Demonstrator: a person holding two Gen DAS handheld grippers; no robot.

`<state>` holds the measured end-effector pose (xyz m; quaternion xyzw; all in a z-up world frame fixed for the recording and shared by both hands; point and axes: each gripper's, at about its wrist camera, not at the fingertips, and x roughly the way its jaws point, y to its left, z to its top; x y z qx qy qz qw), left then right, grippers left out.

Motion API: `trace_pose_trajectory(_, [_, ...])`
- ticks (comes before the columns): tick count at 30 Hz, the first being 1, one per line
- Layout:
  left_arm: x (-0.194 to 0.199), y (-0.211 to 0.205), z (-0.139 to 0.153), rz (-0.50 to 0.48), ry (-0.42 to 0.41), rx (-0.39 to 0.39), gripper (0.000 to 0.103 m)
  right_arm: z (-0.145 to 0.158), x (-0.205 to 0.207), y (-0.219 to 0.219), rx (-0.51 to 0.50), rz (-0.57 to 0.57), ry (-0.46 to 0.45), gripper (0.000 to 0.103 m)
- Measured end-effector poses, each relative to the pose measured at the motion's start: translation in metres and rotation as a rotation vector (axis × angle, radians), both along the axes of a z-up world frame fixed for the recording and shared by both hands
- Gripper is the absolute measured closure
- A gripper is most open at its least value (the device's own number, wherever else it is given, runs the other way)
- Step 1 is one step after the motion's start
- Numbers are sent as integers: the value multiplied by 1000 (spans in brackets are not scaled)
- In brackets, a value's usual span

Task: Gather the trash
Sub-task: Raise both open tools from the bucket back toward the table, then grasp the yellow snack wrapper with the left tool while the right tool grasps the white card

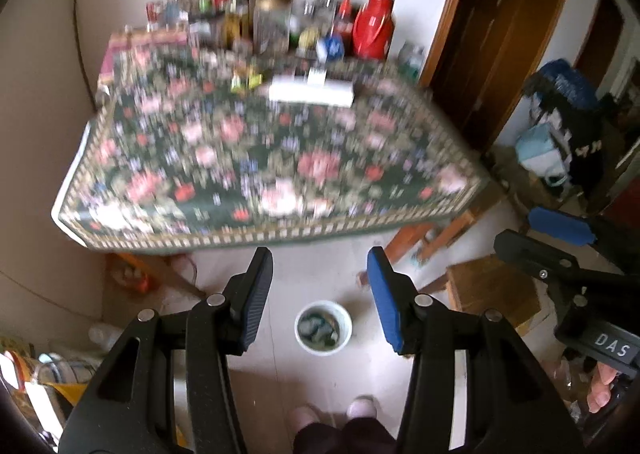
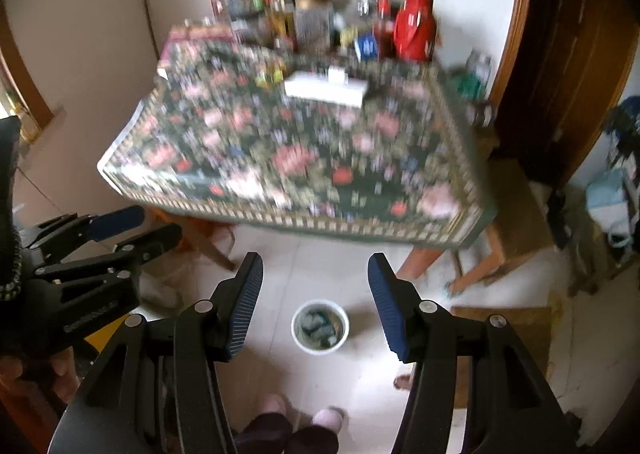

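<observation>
- Left gripper (image 1: 320, 294): jaws apart, about mid-width, nothing between the pads.
- Right gripper (image 2: 316, 298): same, moderate gap, empty.
- Both angled down at the floor, side by side; each shows at the edge of the other's view.
- White bin (image 1: 323, 328) sits on the pale floor below, framed in the gap between each gripper's fingers, not touched. Dark crumpled trash (image 1: 320, 330) inside it; can't tell what the items are.
- Ahead of the fingertips: table with floral cloth (image 1: 264, 157), blurred.
- White box (image 1: 312, 91) on the far half of it.
- Bottles and a red flask (image 1: 374, 27) lined up along the wall beyond.
- Person's slippered feet (image 1: 332, 412) under the grippers, nearer than the bin.
</observation>
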<state>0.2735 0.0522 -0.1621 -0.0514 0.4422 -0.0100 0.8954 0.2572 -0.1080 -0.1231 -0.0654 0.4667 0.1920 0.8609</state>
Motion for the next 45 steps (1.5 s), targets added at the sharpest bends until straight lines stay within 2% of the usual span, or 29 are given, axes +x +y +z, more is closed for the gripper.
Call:
trace_pose_trajectory(5, [-23, 5, 60, -16, -130, 2, 52, 67, -21, 1, 9, -34, -173, 52])
trace_pose_trajectory(10, [-45, 18, 111, -34, -255, 15, 48, 124, -45, 2, 27, -115, -397, 48])
trace_pose_trajectory(12, [-53, 25, 127, -36, -302, 18, 46, 142, -52, 2, 50, -128, -450, 34])
trace_pose_trajectory(16, [-67, 42, 155, -40, -391, 1, 42, 165, -62, 5, 83, -148, -532, 23])
trace_pose_trajectory(18, [-72, 48, 163, -36, -426, 0, 39, 172, -65, 6, 96, -159, -560, 11])
trace_pose_trajectory(20, [-75, 53, 169, -35, -453, 5, 38, 174, -66, 8, 109, -179, -587, 6])
trace_pose_trajectory(23, [-74, 56, 172, -37, -467, 21, 37, 173, -65, 11, 110, -190, -600, 0])
trace_pose_trajectory(30, [-49, 54, 167, -32, -451, 41, 37, 155, -41, 17, -12, -203, -611, 0])
trace_pose_trajectory(34, [-17, 49, 162, -7, -443, 52, 37, 147, -16, 12, -7, -170, -598, 0])
trace_pose_trajectory(40, [39, 42, 164, 51, -439, 77, 37, 136, 44, -5, 51, -87, -498, 0])
trace_pose_trajectory(45, [91, 36, 167, 109, -420, 99, 37, 124, 106, -22, 34, -64, -407, 0])
